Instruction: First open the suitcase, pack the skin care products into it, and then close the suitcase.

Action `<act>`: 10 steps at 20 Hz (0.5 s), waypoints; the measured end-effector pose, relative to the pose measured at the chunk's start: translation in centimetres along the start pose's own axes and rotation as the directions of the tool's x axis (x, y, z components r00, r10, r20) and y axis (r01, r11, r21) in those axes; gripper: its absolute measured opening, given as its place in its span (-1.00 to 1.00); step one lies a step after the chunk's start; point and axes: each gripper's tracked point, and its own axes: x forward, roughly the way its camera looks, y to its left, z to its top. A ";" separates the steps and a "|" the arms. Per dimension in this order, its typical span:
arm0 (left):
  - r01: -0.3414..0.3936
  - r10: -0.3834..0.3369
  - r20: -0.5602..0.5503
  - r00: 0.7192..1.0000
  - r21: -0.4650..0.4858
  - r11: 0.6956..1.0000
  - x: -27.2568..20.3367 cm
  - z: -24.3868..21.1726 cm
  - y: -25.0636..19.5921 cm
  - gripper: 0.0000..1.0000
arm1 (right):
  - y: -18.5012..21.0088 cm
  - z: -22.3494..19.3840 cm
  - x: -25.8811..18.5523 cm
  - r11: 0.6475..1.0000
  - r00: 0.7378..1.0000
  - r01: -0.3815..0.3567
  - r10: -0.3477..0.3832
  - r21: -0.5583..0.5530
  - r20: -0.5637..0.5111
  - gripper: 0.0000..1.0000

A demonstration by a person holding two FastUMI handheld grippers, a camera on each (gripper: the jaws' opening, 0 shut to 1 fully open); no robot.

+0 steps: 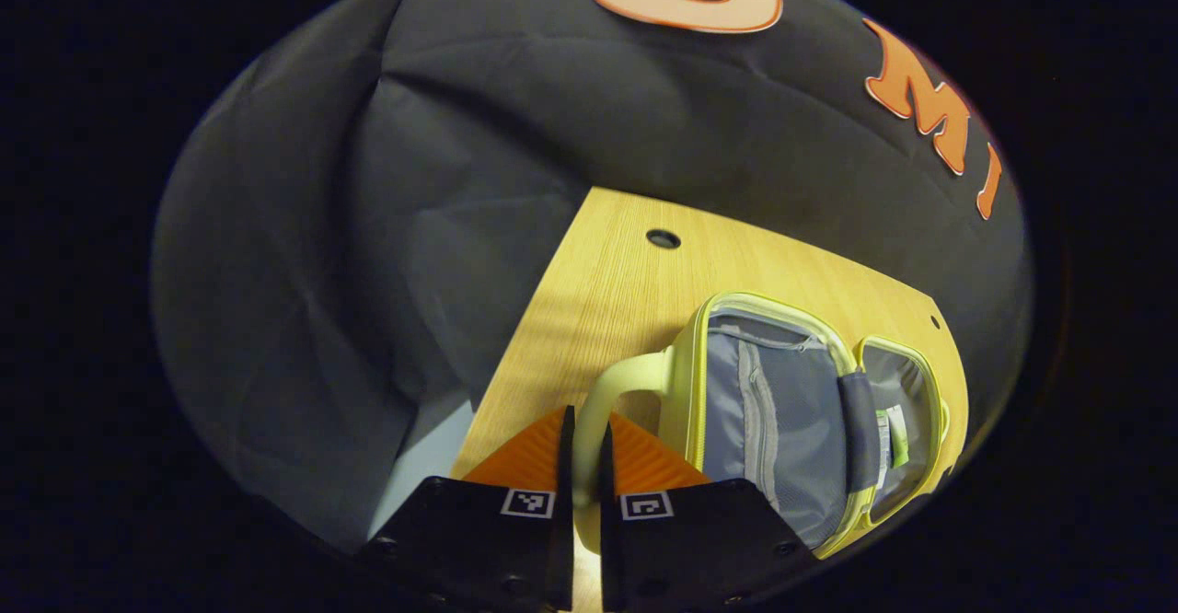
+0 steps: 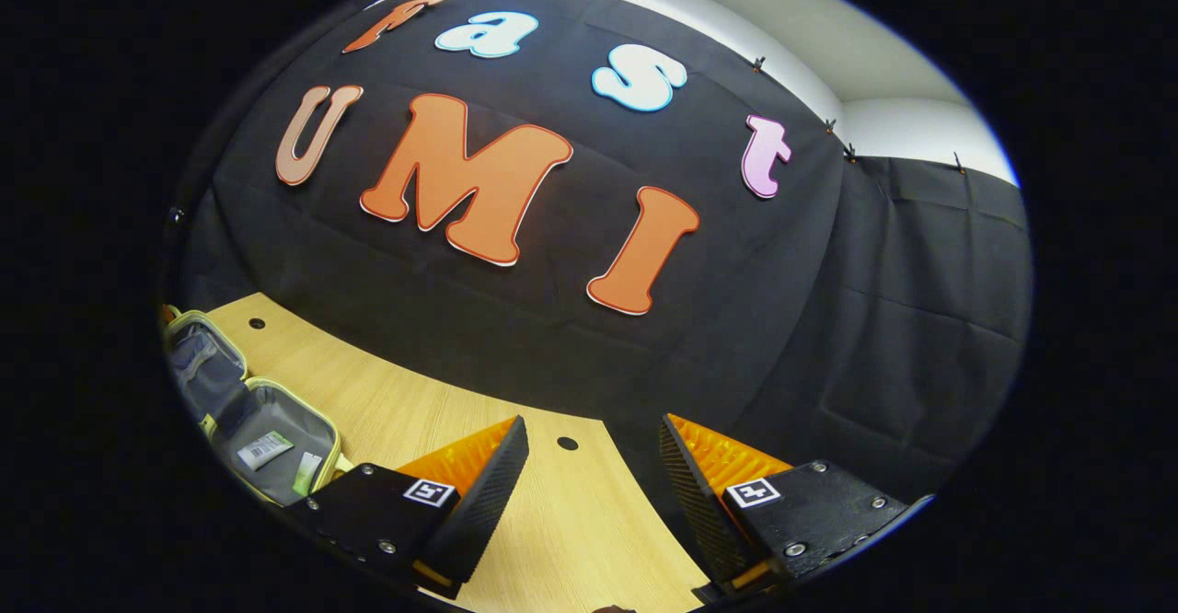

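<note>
Left gripper view
- Left gripper (image 1: 582, 447): jaws nearly pressed together, pinching the pale handle (image 1: 615, 390) of the suitcase (image 1: 782, 410). Holding here probably steadies the case, or readies the lid half to be swung over.
- Suitcase: lies open on the wooden surface (image 1: 607, 291), near its far corner, both grey-lined halves facing up. The handle sticks out of the near half toward the gripper, which makes it the natural place to grab.
- Skin care products (image 1: 891, 436): small packets sit in the farther half, beside the grey strap joining the halves. They look already packed, so closing seems the step in hand.

Right gripper view
- Right gripper (image 2: 589, 475): jaws spread wide, nothing between them, held above the surface and aimed at the booth wall. It seems to be waiting, clear of the lid's swing.
- Suitcase (image 2: 216, 383): open, well apart at the view's left edge.
- Products (image 2: 276, 456): two packets lie flat in the nearer half.
</note>
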 end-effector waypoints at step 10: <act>0.073 -0.075 0.222 0.972 0.018 0.997 -10.5 7.8 -10.1 -0.78 | 4.1 0.9 1.4 0.977 0.976 -0.203 0.197 0.059 0.095 0.87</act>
